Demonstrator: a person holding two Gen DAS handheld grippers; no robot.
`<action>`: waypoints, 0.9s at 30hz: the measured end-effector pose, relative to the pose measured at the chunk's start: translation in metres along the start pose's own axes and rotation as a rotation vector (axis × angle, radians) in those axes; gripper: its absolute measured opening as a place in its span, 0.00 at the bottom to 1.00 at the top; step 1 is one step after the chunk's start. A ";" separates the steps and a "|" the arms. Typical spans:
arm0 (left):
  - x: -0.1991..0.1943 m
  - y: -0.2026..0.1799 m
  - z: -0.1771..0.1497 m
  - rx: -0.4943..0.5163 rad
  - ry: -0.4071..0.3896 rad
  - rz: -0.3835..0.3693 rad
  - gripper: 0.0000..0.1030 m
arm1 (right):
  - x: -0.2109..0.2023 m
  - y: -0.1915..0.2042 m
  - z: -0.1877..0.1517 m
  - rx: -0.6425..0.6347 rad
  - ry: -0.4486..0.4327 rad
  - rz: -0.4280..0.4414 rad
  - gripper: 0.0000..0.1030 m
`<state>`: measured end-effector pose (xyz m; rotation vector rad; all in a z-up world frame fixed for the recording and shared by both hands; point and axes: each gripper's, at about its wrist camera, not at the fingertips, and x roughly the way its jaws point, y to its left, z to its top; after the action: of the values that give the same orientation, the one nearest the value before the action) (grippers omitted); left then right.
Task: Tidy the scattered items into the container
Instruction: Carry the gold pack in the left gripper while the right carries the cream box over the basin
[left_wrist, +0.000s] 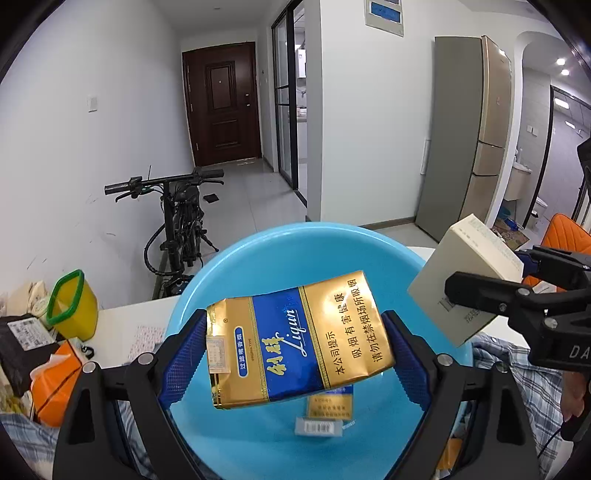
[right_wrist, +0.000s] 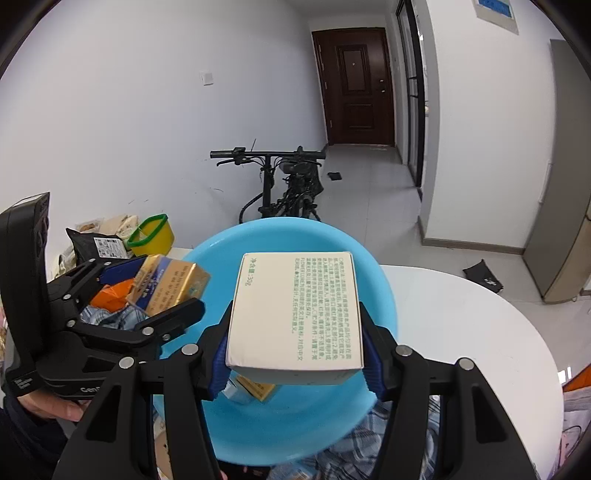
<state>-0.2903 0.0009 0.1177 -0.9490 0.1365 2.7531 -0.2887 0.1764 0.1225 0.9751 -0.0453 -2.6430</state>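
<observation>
My left gripper (left_wrist: 295, 354) is shut on a gold and blue cigarette pack (left_wrist: 299, 339) and holds it over the blue basin (left_wrist: 258, 258). My right gripper (right_wrist: 295, 354) is shut on a cream box (right_wrist: 295, 310) with green print, also over the blue basin (right_wrist: 373, 273). The box (left_wrist: 465, 277) and right gripper (left_wrist: 491, 280) show at the right of the left wrist view. The pack (right_wrist: 170, 282) and left gripper (right_wrist: 147, 291) show at the left of the right wrist view. A small gold pack (left_wrist: 328, 404) and a white item (left_wrist: 319, 427) lie inside the basin.
The basin sits on a white round table (right_wrist: 461, 314) over plaid cloth (right_wrist: 369, 454). A yellow tub with a green rim (left_wrist: 72, 306), an orange tissue pack (left_wrist: 55, 384) and a black parcel (left_wrist: 22, 343) stand at the left. A bicycle (left_wrist: 177, 221) leans behind.
</observation>
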 end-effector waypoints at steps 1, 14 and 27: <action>0.004 0.003 0.001 -0.004 0.004 0.001 0.90 | 0.003 0.000 0.001 0.000 -0.002 -0.008 0.55; 0.032 0.018 0.010 -0.012 0.038 0.004 0.90 | 0.026 -0.007 0.011 0.016 0.013 -0.045 0.54; 0.054 0.018 0.004 -0.016 0.130 -0.030 0.90 | 0.042 -0.005 0.009 0.002 0.051 -0.064 0.54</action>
<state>-0.3382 -0.0064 0.0874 -1.1248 0.1210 2.6689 -0.3256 0.1672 0.1025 1.0608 -0.0051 -2.6748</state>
